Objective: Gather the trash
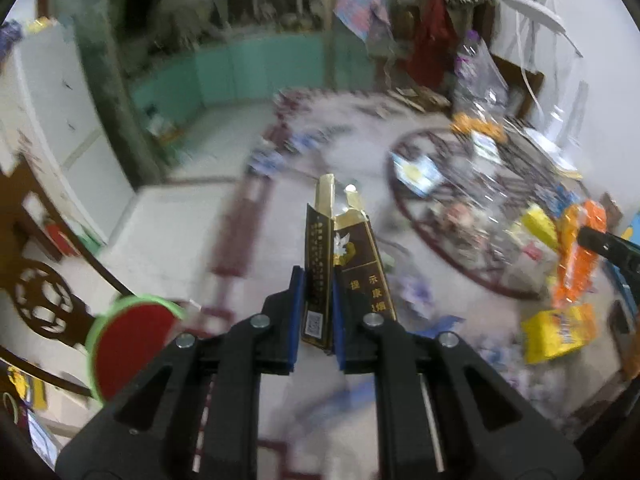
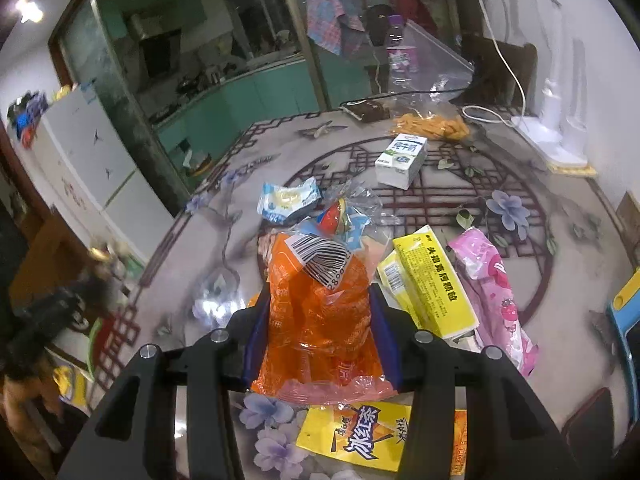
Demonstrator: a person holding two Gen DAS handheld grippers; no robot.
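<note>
My left gripper (image 1: 318,280) is shut on an open brown and gold cigarette pack (image 1: 340,264), held above the table near its left side. My right gripper (image 2: 320,300) is shut on an orange plastic wrapper (image 2: 316,312) over the table; the wrapper also shows at the right of the left wrist view (image 1: 576,256). On the patterned table (image 2: 560,300) lie a yellow box (image 2: 436,284), a pink wrapper (image 2: 496,292), a white milk carton (image 2: 402,160), a blue and white packet (image 2: 286,200) and a yellow tea carton (image 2: 360,436).
A red bin with a green rim (image 1: 132,344) sits low at the left beside a dark wooden chair (image 1: 40,296). A white fridge (image 2: 96,168) stands left. A plastic bottle (image 2: 400,48), cables and a white appliance (image 2: 560,136) are at the table's far side.
</note>
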